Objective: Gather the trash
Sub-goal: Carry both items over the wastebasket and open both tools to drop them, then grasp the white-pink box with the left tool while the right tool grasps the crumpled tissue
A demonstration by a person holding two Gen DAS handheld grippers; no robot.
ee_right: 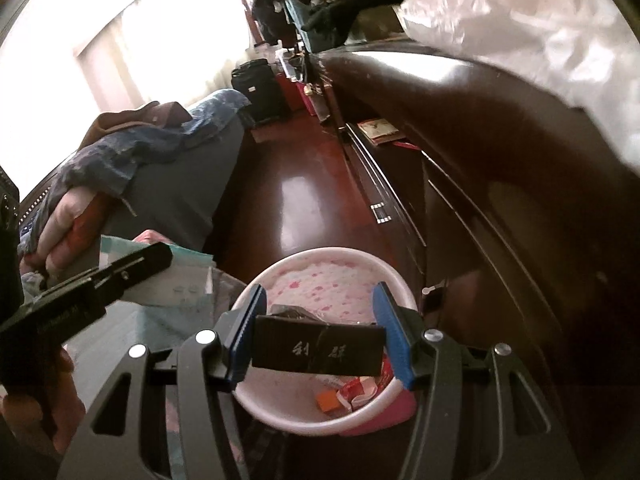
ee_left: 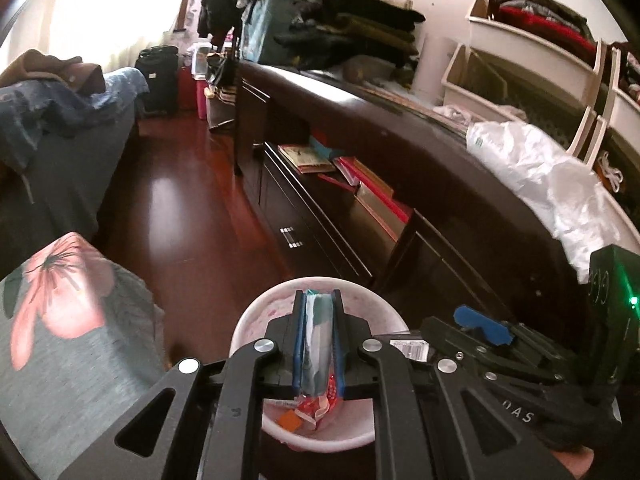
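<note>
Left gripper is clamped narrow on 1 teal-and-white packet, long axis along the fingers, directly above the bin. Right gripper grips 1 black box crosswise, also over the bin mouth. Both need only release. Count: 1 bin, 2 held items.

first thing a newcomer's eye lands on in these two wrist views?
Probably the pink-speckled trash bin on the red wood floor, directly under both grippers. The right gripper clamps a black box over it, while the left gripper pinches a teal-and-white packet above the wrappers already inside. Next: the crumpled white plastic bag on the dark dresser.
</note>
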